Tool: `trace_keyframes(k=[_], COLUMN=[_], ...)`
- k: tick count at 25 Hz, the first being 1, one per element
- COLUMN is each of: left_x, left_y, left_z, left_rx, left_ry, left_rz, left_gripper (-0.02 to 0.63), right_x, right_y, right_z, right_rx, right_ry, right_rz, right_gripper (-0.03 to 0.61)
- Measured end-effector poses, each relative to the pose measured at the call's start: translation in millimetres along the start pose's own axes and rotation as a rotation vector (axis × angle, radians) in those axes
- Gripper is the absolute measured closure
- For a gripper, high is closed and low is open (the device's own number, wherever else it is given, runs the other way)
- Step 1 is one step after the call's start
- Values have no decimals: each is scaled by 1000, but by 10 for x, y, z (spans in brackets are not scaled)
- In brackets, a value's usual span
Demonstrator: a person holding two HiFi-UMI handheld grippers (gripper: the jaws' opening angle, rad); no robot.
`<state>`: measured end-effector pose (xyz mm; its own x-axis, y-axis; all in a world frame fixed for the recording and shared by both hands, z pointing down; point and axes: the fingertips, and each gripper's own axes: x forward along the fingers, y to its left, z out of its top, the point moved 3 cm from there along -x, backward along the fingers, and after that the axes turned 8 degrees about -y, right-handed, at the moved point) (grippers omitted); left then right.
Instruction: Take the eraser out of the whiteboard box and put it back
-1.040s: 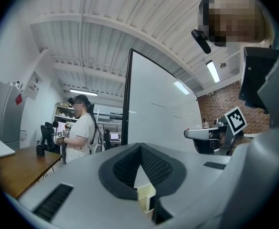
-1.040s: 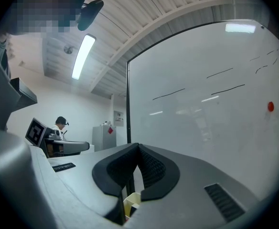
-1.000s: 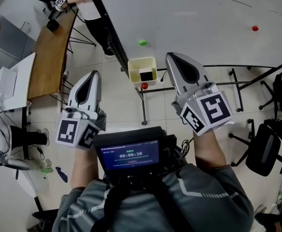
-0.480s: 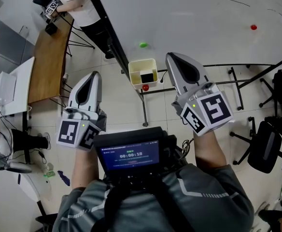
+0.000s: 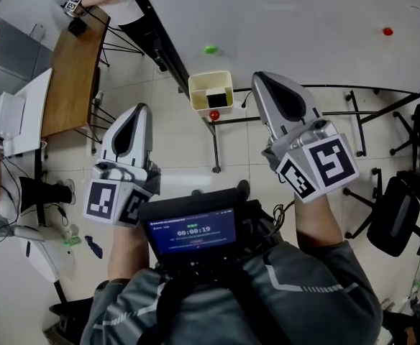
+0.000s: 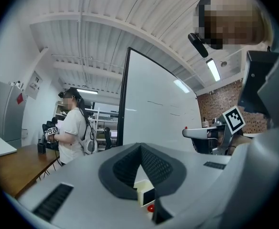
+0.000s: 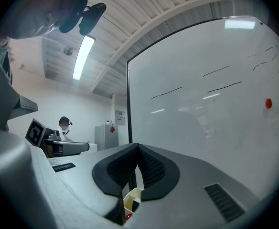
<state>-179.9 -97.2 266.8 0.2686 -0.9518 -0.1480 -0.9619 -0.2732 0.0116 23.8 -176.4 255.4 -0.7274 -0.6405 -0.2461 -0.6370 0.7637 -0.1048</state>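
In the head view, the whiteboard (image 5: 289,13) fills the top of the picture, and a small cream box (image 5: 194,95) hangs at its lower edge. The eraser (image 5: 216,97) sits inside this box: a dark, blocky piece, black against the pale walls. A red magnet (image 5: 213,114) lies just below the box. The left gripper (image 5: 142,109) and right gripper (image 5: 259,78) are held in front of the person, one on each side of the box and apart from it.

In the left gripper view, the two jaws meet at their tips with nothing between them. Through the gap below the tips the box shows as a cream square with the eraser's black face in it and the red magnet beneath. Another person (image 6: 75,128) stands at a wooden table (image 6: 15,168) to the left of the whiteboard.

In the right gripper view, the jaws are likewise closed tip to tip and empty. The box and the dark eraser appear low in the gap, beyond the jaws.
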Motion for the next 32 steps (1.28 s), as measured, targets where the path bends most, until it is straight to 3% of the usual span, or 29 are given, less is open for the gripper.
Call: trace_keyframes(k=[6,14,19,26,32], left_x=[-518,-1452,-1818,-2050,-2030], left_y=[-148,-244,-494,-923,-1619], left_z=[94,240,280,372,436], left_rx=[-25,-55,-111,-113,-95], left_ry=[-30,-39,-60,-64,-73], left_rz=[-44,-147,-177,-182,-169], left_gripper=[581,581,581,581,581], right_x=[-296,-976,-1463,-2101,-2823], right_y=[519,1341,1682,1713,1348], right_z=[143,279,444,676,901], right_rx=[-54,-109,-147,-139,-120], right_ry=[-4,54,79,52,30], right_rz=[-15,-150,-185,-225,-238], right_gripper=[555,555,555,555,555])
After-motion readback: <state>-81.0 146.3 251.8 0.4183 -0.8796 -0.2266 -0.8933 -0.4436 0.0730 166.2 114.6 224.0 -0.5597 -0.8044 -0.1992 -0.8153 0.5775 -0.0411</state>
